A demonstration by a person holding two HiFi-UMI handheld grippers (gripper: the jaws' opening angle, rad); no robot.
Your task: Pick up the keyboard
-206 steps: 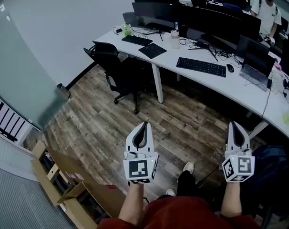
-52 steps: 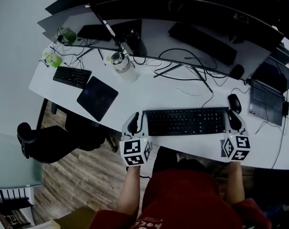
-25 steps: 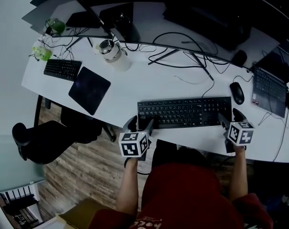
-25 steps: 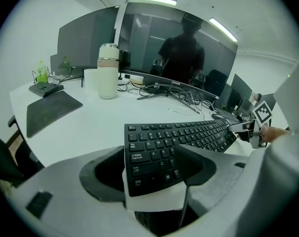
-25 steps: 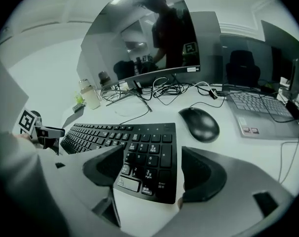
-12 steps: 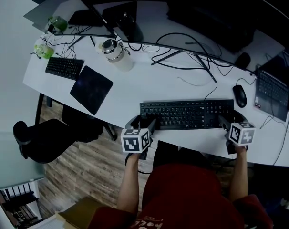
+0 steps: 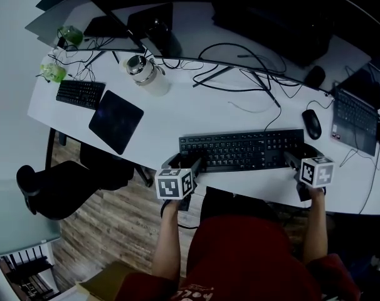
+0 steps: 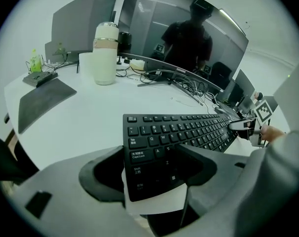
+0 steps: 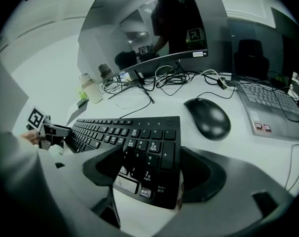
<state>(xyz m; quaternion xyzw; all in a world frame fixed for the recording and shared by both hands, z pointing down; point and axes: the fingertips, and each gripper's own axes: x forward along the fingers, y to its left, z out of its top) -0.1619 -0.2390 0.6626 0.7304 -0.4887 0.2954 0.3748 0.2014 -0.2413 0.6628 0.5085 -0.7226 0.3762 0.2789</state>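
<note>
The left gripper (image 7: 189,163) (image 8: 154,174) is seen clamped on the left end of the black keyboard (image 7: 240,150) (image 8: 184,130), its jaws pressed against the front and back edges, while the right gripper (image 7: 296,158) (image 9: 152,174) is closed in the same way on the number-pad end (image 9: 139,137). The keyboard is stretched between the two grippers along the near edge of the white desk (image 7: 196,111); whether it has been lifted clear of the surface cannot be told. Just beyond its right end a black mouse (image 7: 311,123) (image 9: 207,117) is placed, with an open laptop (image 7: 353,121) (image 9: 270,107) further right. To the left a dark mouse pad (image 7: 116,121) (image 8: 41,100) is laid, and behind it a white flask (image 7: 146,75) (image 8: 104,53) is stood upright. A smaller keyboard (image 7: 80,93) is seen at the desk's far left, and loose cables (image 7: 240,74) are trailed below the monitors (image 7: 284,17).
</note>
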